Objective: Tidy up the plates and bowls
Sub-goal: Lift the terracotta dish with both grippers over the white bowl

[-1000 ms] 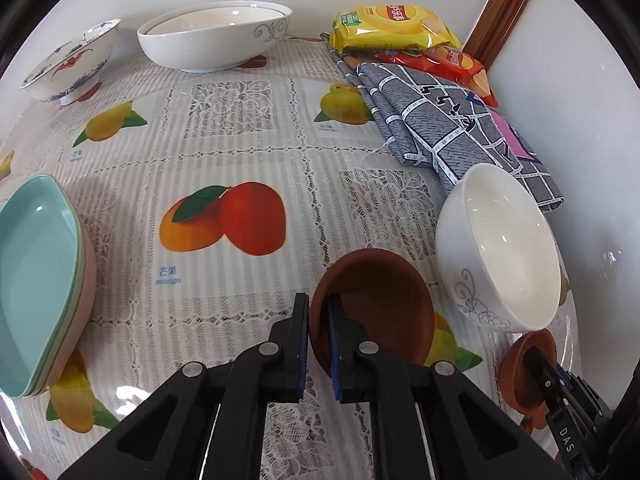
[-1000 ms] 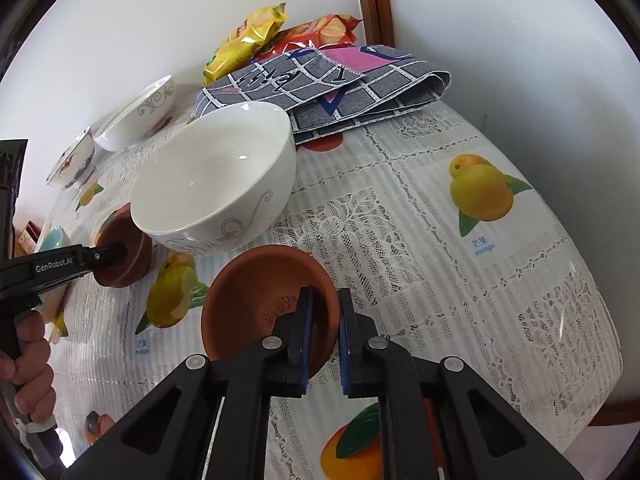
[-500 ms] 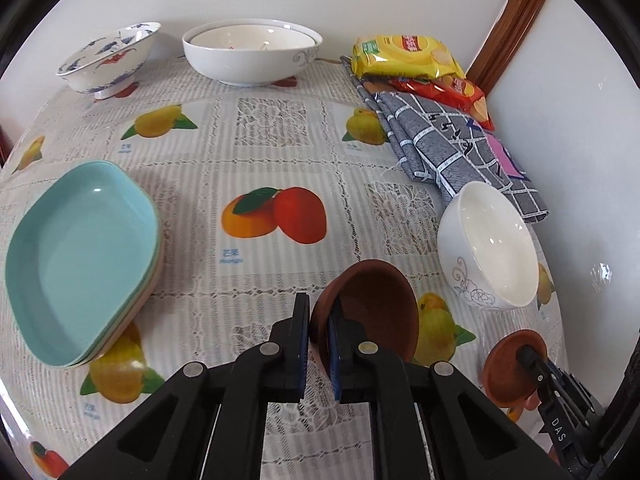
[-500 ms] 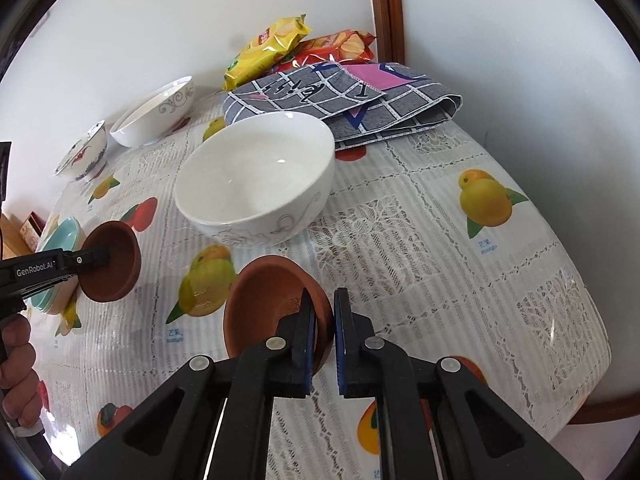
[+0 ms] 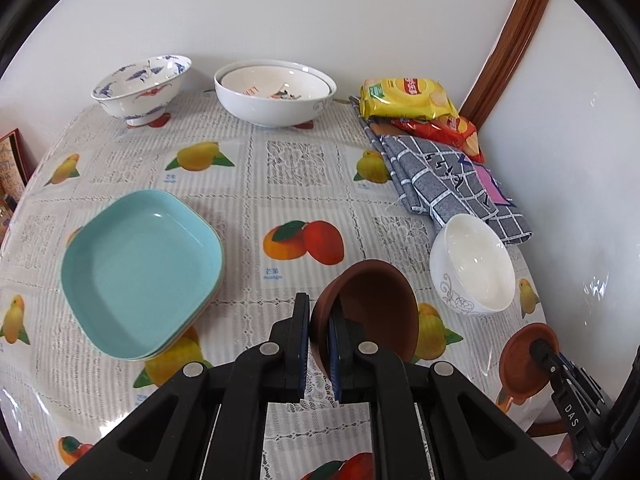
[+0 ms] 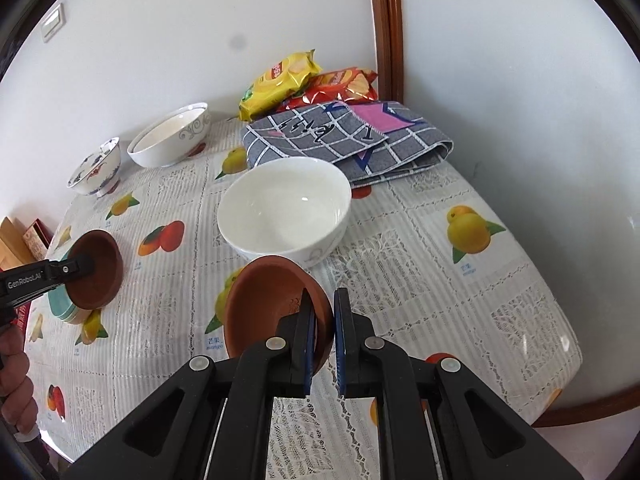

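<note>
Fruit-print tablecloth (image 5: 280, 168) against white walls. My left gripper (image 5: 319, 344) and right gripper (image 6: 323, 340) each clench a brown bowl's rim.

two small brown clay bowls: one (image 5: 372, 312) at 6 o'clock in the left wrist view, the other (image 5: 524, 364) at 4 o'clock. three white bowls: a plain one (image 5: 474, 266) at 3 o'clock, a wide one (image 5: 276, 94) at 12 o'clock, a blue-patterned one (image 5: 142, 86) at 11 o'clock. one stack of teal plates (image 5: 140, 272) at 9 o'clock; its plate count is unclear. two snack bags, yellow (image 5: 404, 98) and red (image 5: 444, 128), at 1 o'clock. one folded checked cloth (image 5: 440, 180) at 2 o'clock.
</note>
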Motion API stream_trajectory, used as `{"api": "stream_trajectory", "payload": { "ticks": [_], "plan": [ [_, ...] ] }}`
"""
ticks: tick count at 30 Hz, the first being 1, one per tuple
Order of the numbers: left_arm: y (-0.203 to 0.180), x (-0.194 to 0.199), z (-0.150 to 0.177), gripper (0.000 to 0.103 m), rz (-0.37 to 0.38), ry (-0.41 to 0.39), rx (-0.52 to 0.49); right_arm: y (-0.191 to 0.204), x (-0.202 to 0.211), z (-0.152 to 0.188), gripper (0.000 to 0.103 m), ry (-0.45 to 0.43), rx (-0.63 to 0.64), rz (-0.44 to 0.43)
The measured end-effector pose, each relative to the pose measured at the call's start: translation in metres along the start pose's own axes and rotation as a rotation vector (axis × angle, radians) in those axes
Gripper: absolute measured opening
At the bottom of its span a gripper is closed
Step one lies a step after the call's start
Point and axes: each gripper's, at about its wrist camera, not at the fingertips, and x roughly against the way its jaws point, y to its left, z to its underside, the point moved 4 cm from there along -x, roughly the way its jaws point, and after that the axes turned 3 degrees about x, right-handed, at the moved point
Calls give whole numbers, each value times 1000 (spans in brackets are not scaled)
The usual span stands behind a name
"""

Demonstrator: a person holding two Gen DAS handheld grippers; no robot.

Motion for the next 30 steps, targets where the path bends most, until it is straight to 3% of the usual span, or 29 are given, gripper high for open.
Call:
{"api": "stream_trajectory", "payload": {
  "ticks": [17, 30],
  "plan": [
    [-3, 25, -17, 9, 9, -70, 3, 2, 9, -41, 9, -42, 0, 9],
    [-2, 14, -31, 9, 5, -67, 28, 4, -9, -65, 9, -26, 31, 12]
  ]
}}
